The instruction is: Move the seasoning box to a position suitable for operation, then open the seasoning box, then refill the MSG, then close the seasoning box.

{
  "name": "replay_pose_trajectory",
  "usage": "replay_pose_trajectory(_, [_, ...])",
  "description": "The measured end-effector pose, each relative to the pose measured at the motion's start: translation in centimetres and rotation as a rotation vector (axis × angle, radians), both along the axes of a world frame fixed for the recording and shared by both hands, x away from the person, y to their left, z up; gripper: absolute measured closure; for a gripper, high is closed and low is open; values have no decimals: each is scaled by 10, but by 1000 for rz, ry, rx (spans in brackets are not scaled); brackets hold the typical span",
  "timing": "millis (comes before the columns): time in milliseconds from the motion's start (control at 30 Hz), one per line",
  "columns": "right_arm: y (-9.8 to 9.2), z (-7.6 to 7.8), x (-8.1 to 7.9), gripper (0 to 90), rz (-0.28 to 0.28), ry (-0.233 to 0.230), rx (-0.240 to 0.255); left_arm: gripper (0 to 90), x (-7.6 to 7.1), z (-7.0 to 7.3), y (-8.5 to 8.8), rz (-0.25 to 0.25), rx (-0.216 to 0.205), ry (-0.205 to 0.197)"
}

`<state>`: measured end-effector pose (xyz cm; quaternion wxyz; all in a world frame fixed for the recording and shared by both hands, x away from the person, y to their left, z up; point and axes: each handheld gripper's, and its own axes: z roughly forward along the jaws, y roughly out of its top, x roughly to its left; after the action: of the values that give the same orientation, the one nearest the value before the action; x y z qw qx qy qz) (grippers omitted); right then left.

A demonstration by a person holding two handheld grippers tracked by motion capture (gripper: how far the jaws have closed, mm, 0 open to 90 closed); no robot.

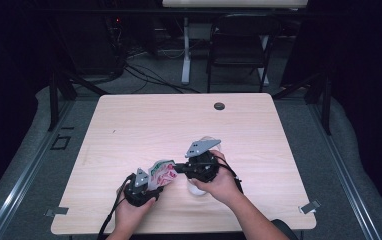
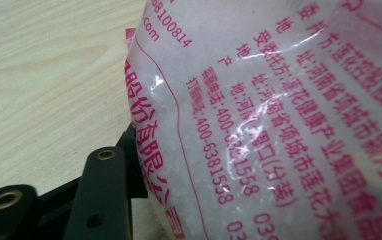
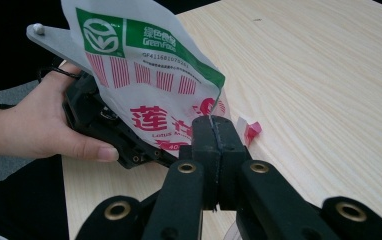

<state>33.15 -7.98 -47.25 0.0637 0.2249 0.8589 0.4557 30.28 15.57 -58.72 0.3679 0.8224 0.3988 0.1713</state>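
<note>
Pale wooden table (image 1: 129,125), white seasoning bag (image 3: 144,90) printed red and green held upright, right gripper (image 3: 218,131) clamped tight on its corner, left gripper (image 1: 140,186) part closed around its body

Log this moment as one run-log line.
left gripper: gripping bag body | right gripper: shut on bag edge | bag: held up over table | container: under right hand
</note>
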Motion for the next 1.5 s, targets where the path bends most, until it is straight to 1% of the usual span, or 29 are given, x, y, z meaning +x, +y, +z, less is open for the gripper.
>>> replay_pose_trajectory(67, [0, 0, 0, 900, 4, 1, 2, 551, -1, 0, 0, 2, -4, -7])
replay_pose_trajectory(233, [-2, 2, 0, 881, 8, 7, 9, 594, -2, 4, -1, -9, 24, -19])
replay_pose_trajectory(333, [-5, 3, -1, 856, 7, 20, 25, 602, -1, 7, -2, -25, 35, -8])
replay_pose_trajectory(367, [-5, 3, -1, 849, 6, 19, 26, 603, -1, 7, -3, -25, 34, -11])
replay_pose_trajectory(400, [-5, 3, 0, 837, 5, 16, 28, 604, -1, 8, -3, -28, 39, -5])
replay_pose_trajectory(467, [-5, 3, 0, 808, 3, 17, 28, 605, -1, 8, -3, -28, 38, -4])
replay_pose_trajectory(567, [-5, 4, 0, 769, 4, 15, 27, 606, 0, 10, -2, -27, 52, -6])
replay_pose_trajectory(600, [-5, 5, -1, 764, 2, 15, 29, 607, 0, 11, -2, -17, 51, -12])
replay_pose_trajectory(633, [-5, 5, -1, 759, -2, 12, 35, 607, 0, 13, -1, -20, 57, -8])
replay_pose_trajectory(733, [-8, 7, -4, 730, -9, -2, 37, 608, 1, 18, -1, -19, 63, -29])
replay_pose_trajectory(767, [-9, 8, -4, 723, -10, -6, 38, 608, 0, 20, 0, -18, 72, -42])
replay_pose_trajectory(833, [-11, 10, -6, 700, -15, -16, 54, 608, 0, 23, 0, -14, 88, -51])
replay_pose_trajectory(867, [-13, 11, -7, 682, -12, -20, 50, 609, 0, 24, 1, -13, 92, -58])
replay_pose_trajectory(933, [-15, 12, -8, 644, -22, -34, 54, 609, 2, 27, 2, -10, 87, -59])
replay_pose_trajectory(1000, [-17, 14, -9, 626, -29, -45, 55, 609, 2, 28, 3, -7, 101, -68])
replay_pose_trajectory(1033, [-18, 14, -10, 614, -33, -51, 56, 609, 3, 30, 3, -2, 112, -79])
replay_pose_trajectory(1133, [-20, 16, -9, 545, -49, -52, 75, 609, 4, 33, 4, 1, 112, -92])
replay_pose_trajectory(1167, [-21, 17, -9, 528, -56, -62, 79, 609, 4, 34, 4, 1, 118, -96])
replay_pose_trajectory(1233, [-22, 17, -9, 515, -67, -85, 72, 609, 4, 36, 5, 9, 131, -109])
replay_pose_trajectory(1267, [-22, 18, -9, 503, -63, -90, 75, 609, 5, 37, 6, 10, 136, -106])
replay_pose_trajectory(1300, [-22, 17, -9, 496, -63, -95, 76, 609, 6, 38, 7, 12, 133, -114])
replay_pose_trajectory(1333, [-23, 17, -10, 486, -62, -101, 68, 609, 6, 40, 7, 16, 131, -117])
replay_pose_trajectory(1367, [-23, 17, -10, 479, -61, -102, 60, 609, 7, 41, 7, 18, 137, -122])
replay_pose_trajectory(1400, [-23, 17, -11, 477, -60, -98, 64, 609, 7, 42, 7, 22, 141, -130])
replay_pose_trajectory(1433, [-23, 17, -11, 477, -58, -93, 67, 609, 7, 44, 7, 23, 156, -144])
replay_pose_trajectory(1467, [-24, 18, -12, 476, -58, -95, 76, 609, 7, 45, 7, 22, 167, -149])
replay_pose_trajectory(1500, [-24, 18, -12, 474, -58, -102, 72, 609, 6, 46, 7, 20, 179, -152])
